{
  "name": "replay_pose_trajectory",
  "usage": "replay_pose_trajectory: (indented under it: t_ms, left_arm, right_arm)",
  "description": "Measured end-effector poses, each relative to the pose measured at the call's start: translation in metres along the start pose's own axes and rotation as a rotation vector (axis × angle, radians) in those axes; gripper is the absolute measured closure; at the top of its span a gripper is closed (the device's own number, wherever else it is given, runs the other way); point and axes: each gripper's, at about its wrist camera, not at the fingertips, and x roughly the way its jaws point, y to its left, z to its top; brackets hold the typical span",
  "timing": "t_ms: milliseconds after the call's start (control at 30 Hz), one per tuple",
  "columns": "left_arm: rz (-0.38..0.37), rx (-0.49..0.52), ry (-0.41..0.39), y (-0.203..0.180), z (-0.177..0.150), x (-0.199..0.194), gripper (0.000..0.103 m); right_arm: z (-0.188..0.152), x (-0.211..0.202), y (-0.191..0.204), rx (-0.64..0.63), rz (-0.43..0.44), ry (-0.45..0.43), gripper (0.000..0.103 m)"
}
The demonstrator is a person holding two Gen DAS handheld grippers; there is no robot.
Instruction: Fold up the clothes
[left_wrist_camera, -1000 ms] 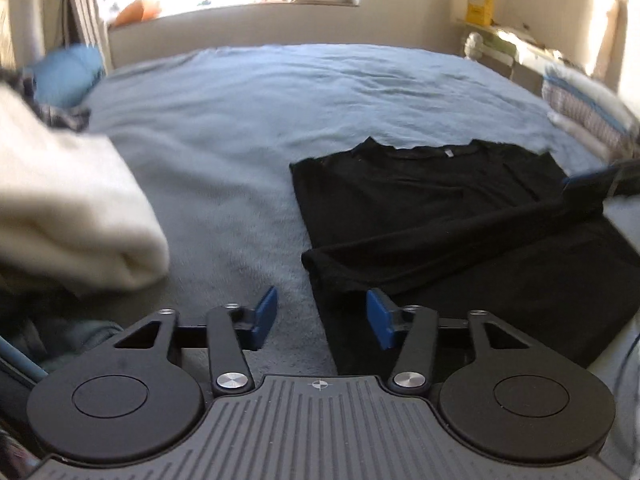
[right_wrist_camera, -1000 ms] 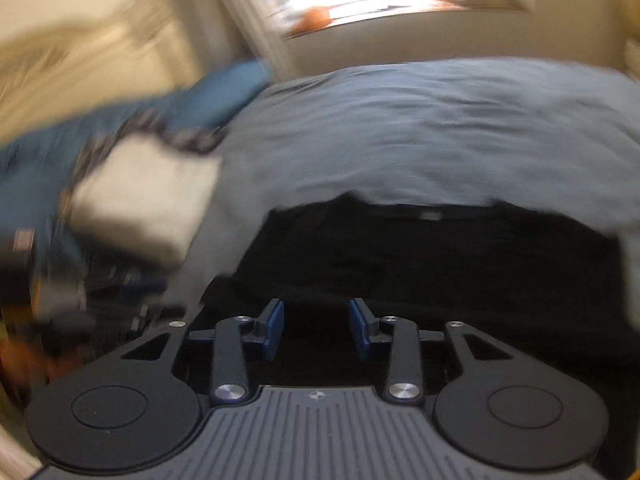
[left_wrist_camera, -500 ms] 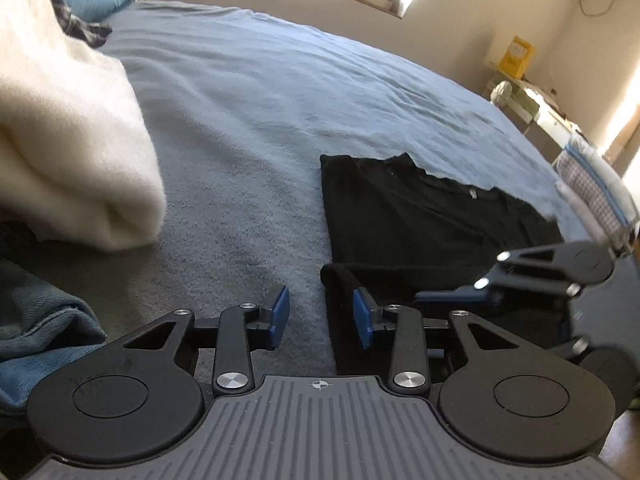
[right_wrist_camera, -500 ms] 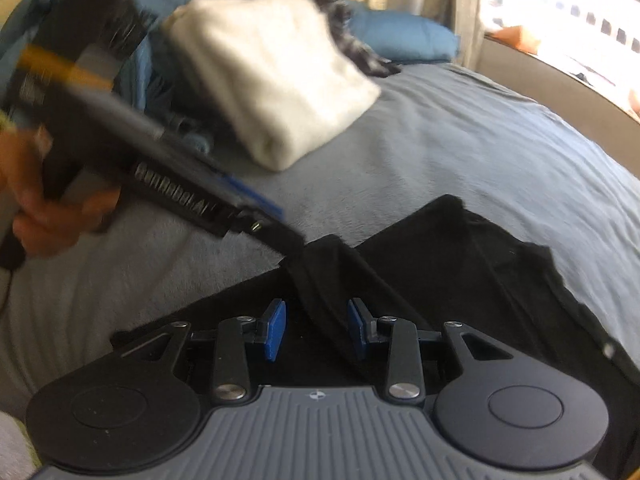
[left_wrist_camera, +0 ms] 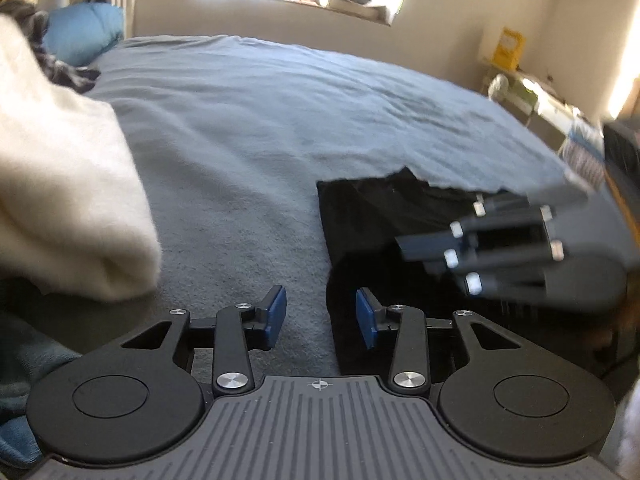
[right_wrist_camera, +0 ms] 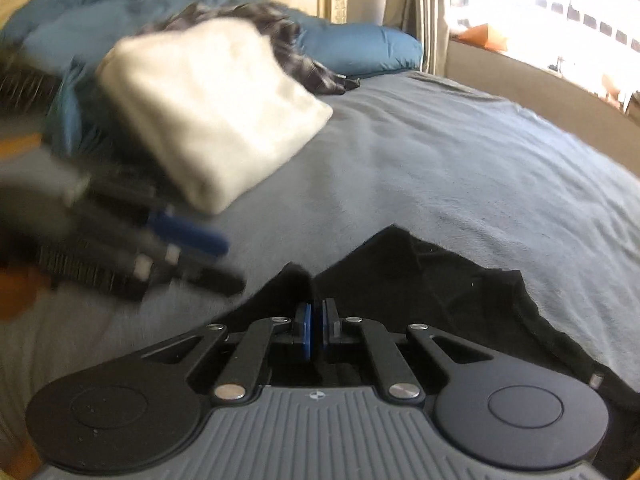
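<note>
A black T-shirt (left_wrist_camera: pixel 360 216) lies on the grey-blue bed, partly folded. In the right wrist view the black T-shirt (right_wrist_camera: pixel 440 280) spreads ahead, and my right gripper (right_wrist_camera: pixel 315 330) is shut on a raised fold of it. My left gripper (left_wrist_camera: pixel 320 316) is open just above the bed, its right fingertip beside the shirt's left edge, nothing between the pads. The right gripper (left_wrist_camera: pixel 404 250) shows blurred in the left wrist view, over the shirt. The left gripper (right_wrist_camera: pixel 224 264) appears blurred at the left of the right wrist view.
A folded cream garment (left_wrist_camera: pixel 68 200) sits at the left on a pile with plaid cloth (right_wrist_camera: pixel 280 36) and a blue pillow (left_wrist_camera: pixel 80 32). A window ledge (left_wrist_camera: pixel 260 12) runs behind the bed (left_wrist_camera: pixel 300 104). A side table with a yellow box (left_wrist_camera: pixel 508 46) stands at right.
My right gripper has closed on the shirt's raised fold; half a second ago it was open around it. My left gripper stayed open by the shirt's left edge and both views swung.
</note>
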Motion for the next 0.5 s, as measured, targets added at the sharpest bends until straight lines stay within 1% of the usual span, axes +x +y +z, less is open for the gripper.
replay_pose_trajectory:
  t_ms: [167,233,267,333,400,500]
  left_arm:
    - [0.003,0.015,-0.004,-0.005,0.001,0.012,0.065]
    - [0.022,0.02,0.004,-0.004,0.001,0.019,0.065]
    - [0.032,0.027,0.006,-0.004,0.001,0.021,0.065]
    - [0.033,0.032,0.004,-0.004,0.002,0.024,0.065]
    - [0.029,0.035,0.0,-0.005,0.003,0.027,0.065]
    - [0.025,0.035,-0.009,-0.007,0.005,0.031,0.065]
  right_arm:
    - [0.006,0.022,-0.022,0.082,0.072,-0.003,0.098]
    - [0.008,0.031,-0.031,0.115,0.102,-0.004,0.098]
    - [0.009,0.032,-0.036,0.151,0.116,-0.011,0.098]
    - [0.011,0.032,-0.048,0.235,0.143,-0.03,0.097]
    - [0.012,0.02,-0.065,0.343,0.16,-0.065,0.097]
    - [0.002,-0.017,-0.107,0.569,0.167,-0.13,0.095]
